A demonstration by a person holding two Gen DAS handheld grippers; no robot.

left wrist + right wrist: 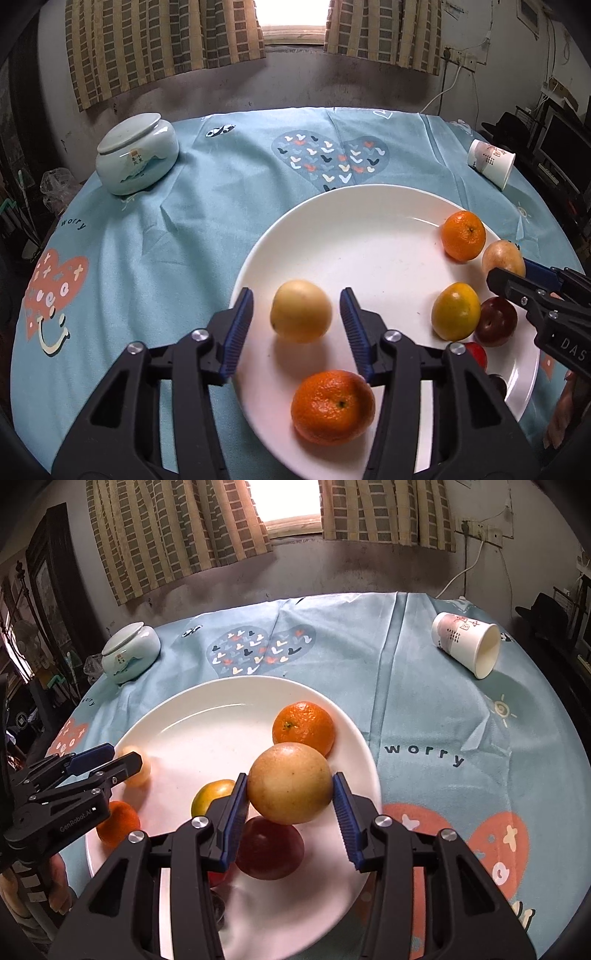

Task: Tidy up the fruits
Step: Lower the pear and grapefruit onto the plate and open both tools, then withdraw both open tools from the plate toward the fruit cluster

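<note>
A white plate (332, 199) (221, 686) lies on the blue tablecloth and holds several fruits. My left gripper (297, 295) (125, 753) is open around a pale yellow fruit (301, 311), with a gap at each pad and the fruit's shadow on the plate. Nearer the camera lies an orange (332, 406). My right gripper (290, 777) (511, 271) is shut on a tan round fruit (290, 782) (502, 258), held above a dark red plum (269, 849). Another orange (303, 728) and a yellow-green mandarin (212, 797) rest on the plate.
A pale green lidded jar (136, 158) (129, 653) stands at the table's far left. A paper cup (491, 162) (467, 644) lies on its side at the far right. The round table's edge curves close on both sides. A person's hand (55, 882) holds the left gripper.
</note>
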